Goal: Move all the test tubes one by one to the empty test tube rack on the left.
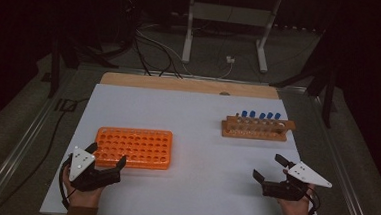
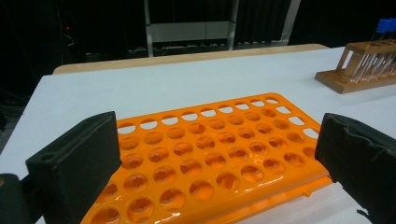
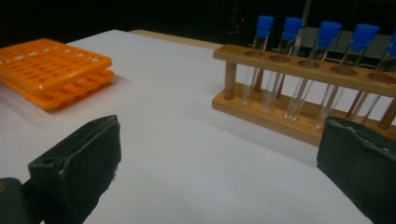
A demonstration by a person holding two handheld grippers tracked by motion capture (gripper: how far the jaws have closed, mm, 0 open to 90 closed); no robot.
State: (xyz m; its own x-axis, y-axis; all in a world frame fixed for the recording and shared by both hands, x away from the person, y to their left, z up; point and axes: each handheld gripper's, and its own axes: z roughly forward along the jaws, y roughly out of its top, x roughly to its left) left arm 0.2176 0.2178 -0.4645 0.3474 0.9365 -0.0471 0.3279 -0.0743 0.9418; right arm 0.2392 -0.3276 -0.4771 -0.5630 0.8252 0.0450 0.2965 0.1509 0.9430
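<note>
High view: my left tongs (image 1: 106, 154) sit just beside the orange rack (image 1: 134, 147), my right tongs (image 1: 270, 167) well right of it, nearer the wooden stand (image 1: 257, 128).

Left gripper view: jaws wide, empty, the orange rack (image 2: 210, 158) ahead between them. I should steady it.

Right gripper view: jaws wide, empty. The tubes (image 3: 293, 65) stand upright; grip one below its blue cap (image 3: 292, 25), I judge.
</note>
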